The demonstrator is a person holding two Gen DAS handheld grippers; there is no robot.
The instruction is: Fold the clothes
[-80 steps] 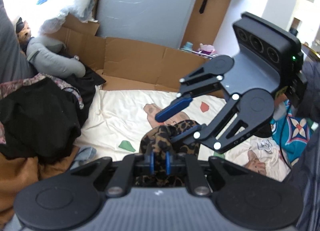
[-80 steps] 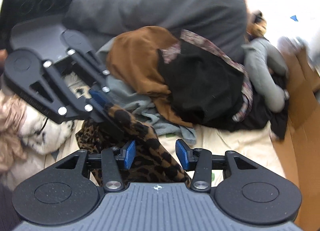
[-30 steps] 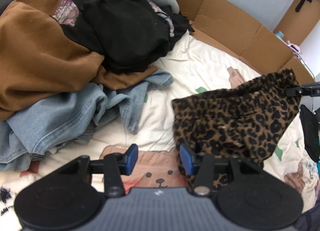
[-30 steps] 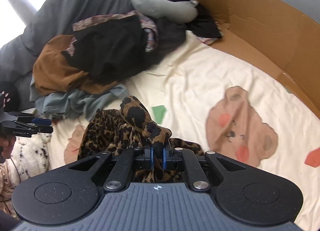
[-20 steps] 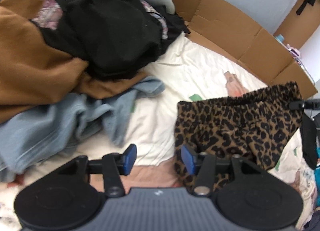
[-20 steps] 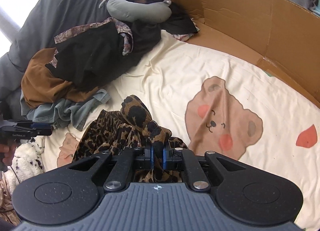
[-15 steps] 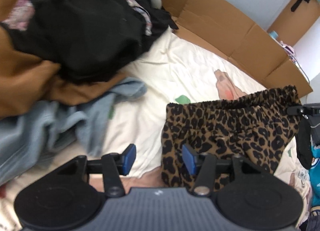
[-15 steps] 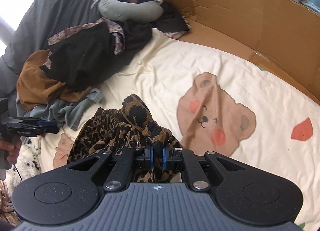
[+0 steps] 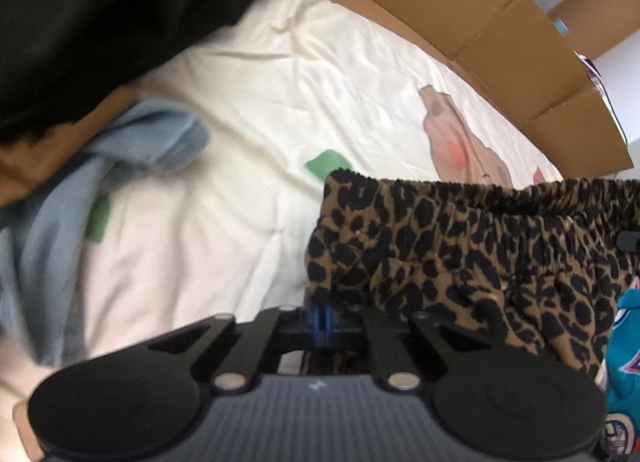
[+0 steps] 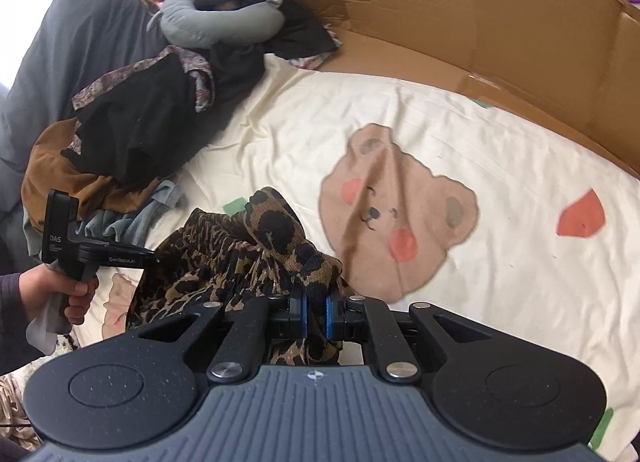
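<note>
A leopard-print garment (image 9: 472,246) with an elastic waistband hangs stretched above the cream bear-print sheet (image 9: 248,150). My left gripper (image 9: 322,320) is shut on its left corner, the blue pads pressed together on the cloth. In the right wrist view the same leopard-print garment (image 10: 256,246) bunches over my right gripper (image 10: 316,316), which is shut on a fold of it. The left gripper (image 10: 154,252) shows there too, held by a person's hand (image 10: 56,290), its tip at the cloth's far edge.
A heap of black, brown and blue-denim clothes (image 10: 132,142) lies at the left by a grey pillow (image 10: 80,46) and a grey neck cushion (image 10: 220,18). Cardboard walls (image 10: 480,26) line the far side. A teal garment (image 9: 624,362) sits at the lower right.
My left gripper was open beside the garment's left edge and has now shut on that corner. The waistband has been pulled straighter between the two grippers. The right gripper's hold is unchanged.
</note>
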